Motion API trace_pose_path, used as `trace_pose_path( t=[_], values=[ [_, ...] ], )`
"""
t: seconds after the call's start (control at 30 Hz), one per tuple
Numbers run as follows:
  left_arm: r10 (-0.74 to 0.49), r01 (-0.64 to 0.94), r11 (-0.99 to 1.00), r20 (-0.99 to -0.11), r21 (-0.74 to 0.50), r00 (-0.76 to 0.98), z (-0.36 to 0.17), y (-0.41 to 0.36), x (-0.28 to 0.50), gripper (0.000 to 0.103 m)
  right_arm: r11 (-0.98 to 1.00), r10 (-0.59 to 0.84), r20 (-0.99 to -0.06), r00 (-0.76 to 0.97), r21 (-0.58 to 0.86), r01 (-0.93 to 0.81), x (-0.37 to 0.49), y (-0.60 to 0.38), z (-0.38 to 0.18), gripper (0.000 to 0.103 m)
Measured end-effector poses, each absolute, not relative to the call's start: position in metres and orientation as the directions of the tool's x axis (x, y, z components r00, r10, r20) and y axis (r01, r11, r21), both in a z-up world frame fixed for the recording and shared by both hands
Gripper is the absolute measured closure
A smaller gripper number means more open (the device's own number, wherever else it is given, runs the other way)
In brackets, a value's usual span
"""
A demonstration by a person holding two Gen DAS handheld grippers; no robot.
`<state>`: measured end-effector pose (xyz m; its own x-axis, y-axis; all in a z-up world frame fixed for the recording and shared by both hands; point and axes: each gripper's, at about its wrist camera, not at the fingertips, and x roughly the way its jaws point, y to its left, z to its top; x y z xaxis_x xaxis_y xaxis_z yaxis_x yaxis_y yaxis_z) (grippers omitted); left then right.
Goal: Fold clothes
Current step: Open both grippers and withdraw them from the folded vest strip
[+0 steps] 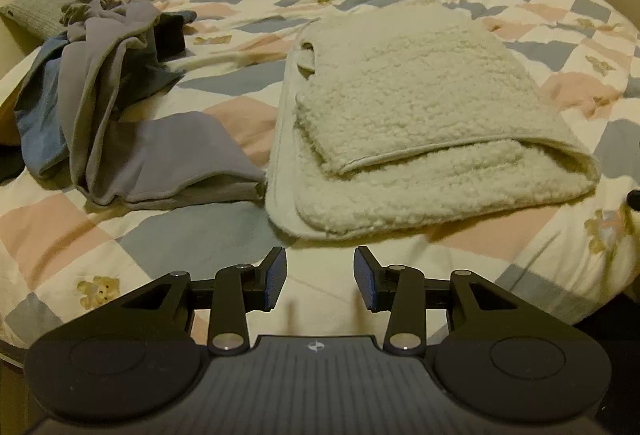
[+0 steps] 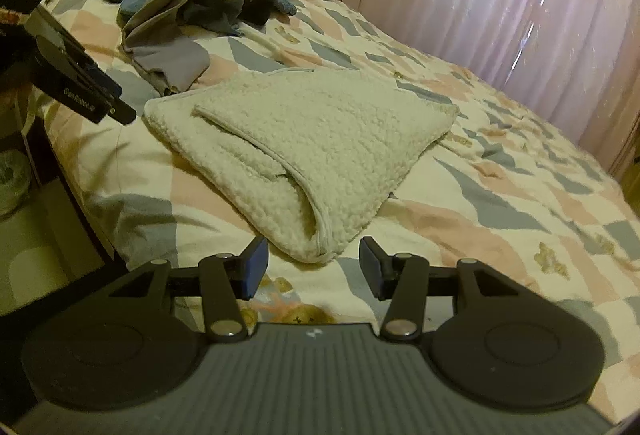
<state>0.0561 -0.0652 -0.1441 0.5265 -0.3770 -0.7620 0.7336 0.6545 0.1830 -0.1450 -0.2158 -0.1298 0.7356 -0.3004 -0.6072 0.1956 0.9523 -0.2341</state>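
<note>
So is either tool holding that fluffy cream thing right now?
No, both the left tool and the right tool are open with nothing between them, and the fluffy cream garment lies folded on the bed.

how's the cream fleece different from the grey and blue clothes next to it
The cream fleece lies folded flat in neat layers; the grey and blue clothes sit in a crumpled, unfolded heap. The fleece is thick and woolly, the clothes thin and smooth. The fleece is one pale piece; the heap mixes several darker pieces. Both rest on the patchwork bedspread, untouched by either gripper.
</note>
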Motion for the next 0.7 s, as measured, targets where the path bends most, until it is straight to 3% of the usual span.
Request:
trace_pose_path(
  t=[0.23,0.43,0.7],
  values=[
    [-0.385,0.729,0.668,-0.768,0.151,0.512,-0.144,-0.076,0.054,0.061,0.966,-0.244,-0.619,0.746,-0.085,0.245,-0.146,-0.233,-0.125,0.054],
    [-0.391,0.741,0.653,-0.767,0.158,0.508,-0.144,-0.08,0.05,0.059,0.964,-0.234,-0.624,0.746,-0.05,0.26,-0.15,-0.239,-0.125,0.053],
    [-0.404,0.744,0.649,-0.758,0.158,0.513,-0.144,-0.076,0.05,0.058,0.934,-0.223,-0.692,0.687,0.049,0.353,-0.131,-0.258,-0.123,0.053]
  ],
)
